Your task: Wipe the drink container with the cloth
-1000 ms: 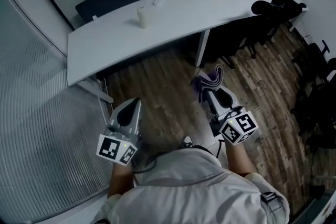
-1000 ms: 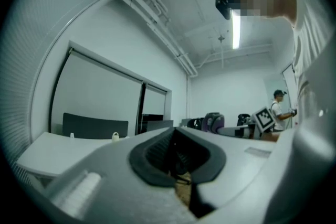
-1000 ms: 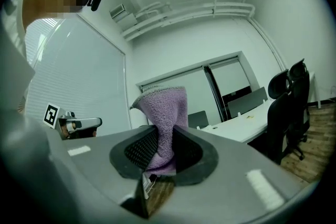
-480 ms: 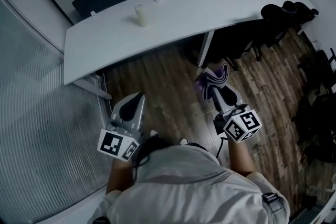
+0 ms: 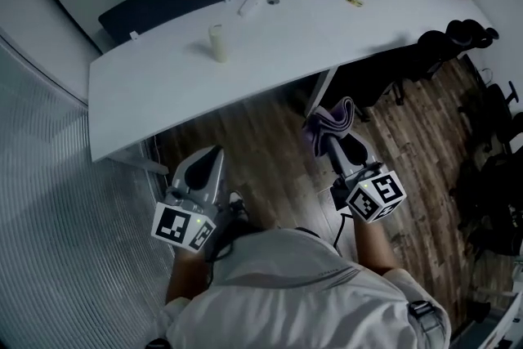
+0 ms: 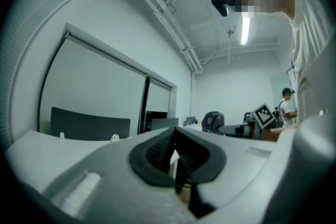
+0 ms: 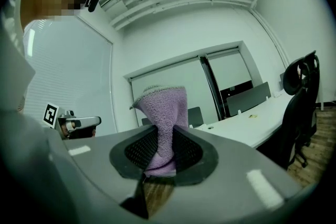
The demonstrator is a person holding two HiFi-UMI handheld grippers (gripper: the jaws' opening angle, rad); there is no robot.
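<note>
The right tongs (image 5: pixel 328 136) pinch a purple cloth (image 5: pixel 335 116) (bunched, standing upright). The left tongs (image 5: pixel 214 155) are closed, empty. A cup (image 5: pixel 217 42) stands on the bench (image 5: pixel 343 24), well apart.

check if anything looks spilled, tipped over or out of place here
Nothing stands out. The drink container stands upright on the white table, with no spill visible around it. The purple cloth is pinched in the jaws of the right gripper; the left gripper is shut and empty.

Pinched purple cloth (image 5: pixel 328 120); upright pale container (image 5: pixel 217 42)
</note>
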